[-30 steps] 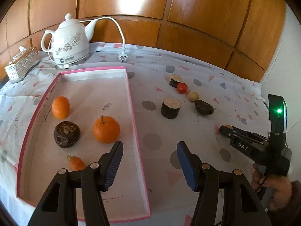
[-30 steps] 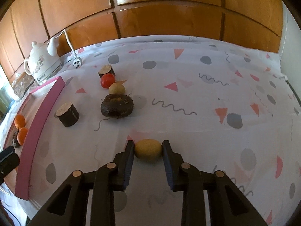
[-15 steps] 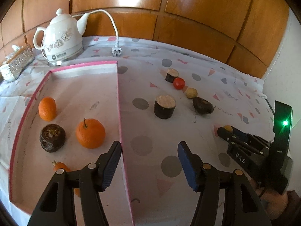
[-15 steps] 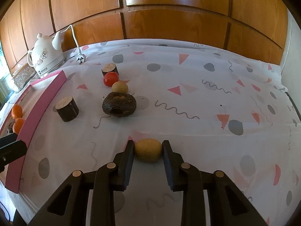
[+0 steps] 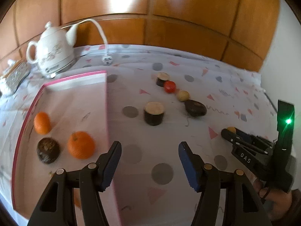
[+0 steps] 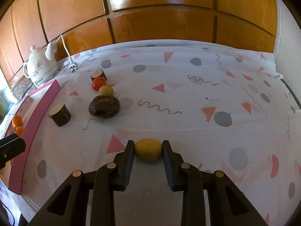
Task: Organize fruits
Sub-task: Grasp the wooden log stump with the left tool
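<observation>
Fruits lie split: a yellow fruit [image 6: 148,150] sits on the counter [image 6: 188,98] clamped between the right tool's [image 6: 148,157] pads, while the left tool [image 5: 149,162], jaws just widening and empty, hangs beside the pink tray [image 5: 62,101] with oranges [image 5: 80,144].

A white kettle [image 5: 51,55] with its cord and plug [image 5: 107,60] stands before wooden panelling [image 6: 160,13].

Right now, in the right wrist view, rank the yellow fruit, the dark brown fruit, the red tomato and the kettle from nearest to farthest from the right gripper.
1. Yellow fruit, between the right gripper's pads.
2. Dark brown fruit, ahead left.
3. Red tomato, beyond it.
4. Kettle, far left by the wall.
</observation>
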The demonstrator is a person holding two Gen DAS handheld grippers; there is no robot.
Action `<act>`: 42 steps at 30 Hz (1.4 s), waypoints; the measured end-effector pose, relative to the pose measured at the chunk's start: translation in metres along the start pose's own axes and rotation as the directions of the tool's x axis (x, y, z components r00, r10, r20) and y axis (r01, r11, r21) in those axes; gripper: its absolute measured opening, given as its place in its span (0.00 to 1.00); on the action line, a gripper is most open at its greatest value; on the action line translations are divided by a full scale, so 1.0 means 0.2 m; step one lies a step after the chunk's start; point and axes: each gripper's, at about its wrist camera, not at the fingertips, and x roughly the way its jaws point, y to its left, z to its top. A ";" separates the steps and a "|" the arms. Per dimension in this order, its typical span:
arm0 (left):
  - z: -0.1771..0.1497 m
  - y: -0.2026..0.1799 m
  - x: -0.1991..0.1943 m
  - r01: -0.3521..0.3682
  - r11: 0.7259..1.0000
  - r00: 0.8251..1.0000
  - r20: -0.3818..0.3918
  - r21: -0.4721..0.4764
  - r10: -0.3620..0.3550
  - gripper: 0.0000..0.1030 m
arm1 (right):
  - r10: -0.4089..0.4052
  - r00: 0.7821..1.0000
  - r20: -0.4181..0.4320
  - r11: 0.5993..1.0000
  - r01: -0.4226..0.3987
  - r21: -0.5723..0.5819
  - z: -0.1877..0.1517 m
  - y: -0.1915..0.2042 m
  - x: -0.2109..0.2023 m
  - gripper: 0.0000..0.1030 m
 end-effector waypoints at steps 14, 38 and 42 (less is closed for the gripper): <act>0.08 -0.03 0.18 0.005 0.999 0.999 -0.036 -0.051 -0.007 0.62 | -0.002 1.000 0.005 1.000 0.002 -0.009 -0.01 0.00 0.00 0.29; 0.21 0.00 0.42 -0.101 0.993 0.994 -0.046 -0.065 0.098 0.54 | 0.002 1.000 0.010 1.000 -0.002 -0.013 -0.02 0.00 0.01 0.29; 0.20 0.00 0.41 -0.111 0.992 0.994 -0.024 -0.052 0.110 0.49 | 0.004 1.000 0.006 1.000 -0.004 -0.031 -0.01 0.04 0.00 0.29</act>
